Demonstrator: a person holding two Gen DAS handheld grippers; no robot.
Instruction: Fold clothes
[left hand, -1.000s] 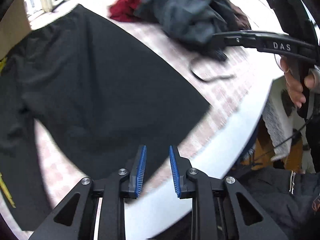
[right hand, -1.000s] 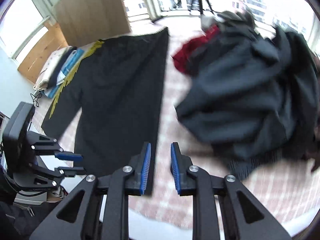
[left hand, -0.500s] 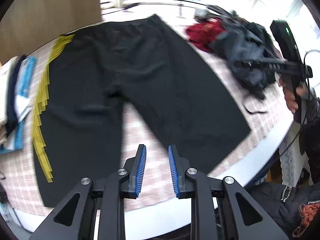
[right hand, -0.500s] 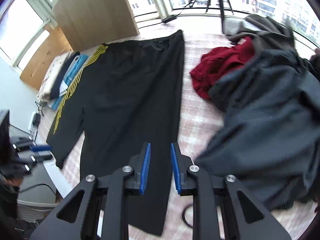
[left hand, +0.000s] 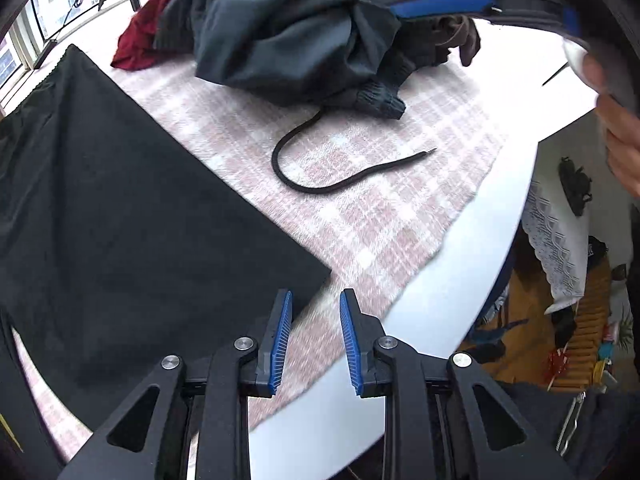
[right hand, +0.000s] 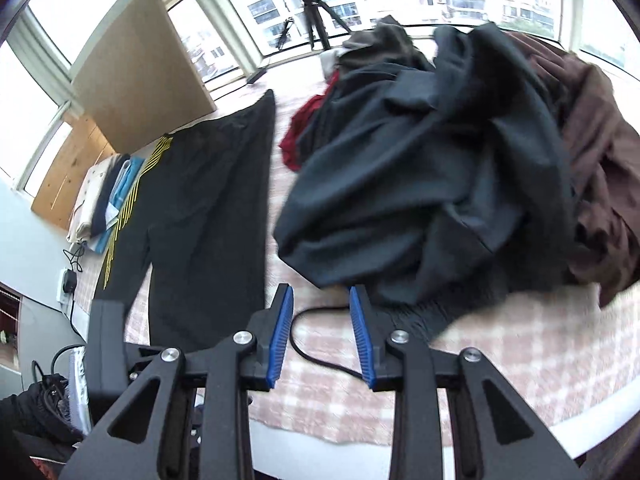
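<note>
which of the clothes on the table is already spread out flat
The black trousers with the yellow side stripe lie flat on the checked cloth; the dark grey, red and brown garments sit crumpled in a heap.

There is bare pink checked cloth (left hand: 384, 216) between the flat black trousers (left hand: 120, 200) and the big heap of dark grey, red and brown clothes (right hand: 440, 168). A thin black cord (left hand: 320, 184) curls across that gap. The white desk (left hand: 460, 280) edge is bare. A stack of folded clothes (right hand: 104, 196) sits beside the trousers' far side.
</note>
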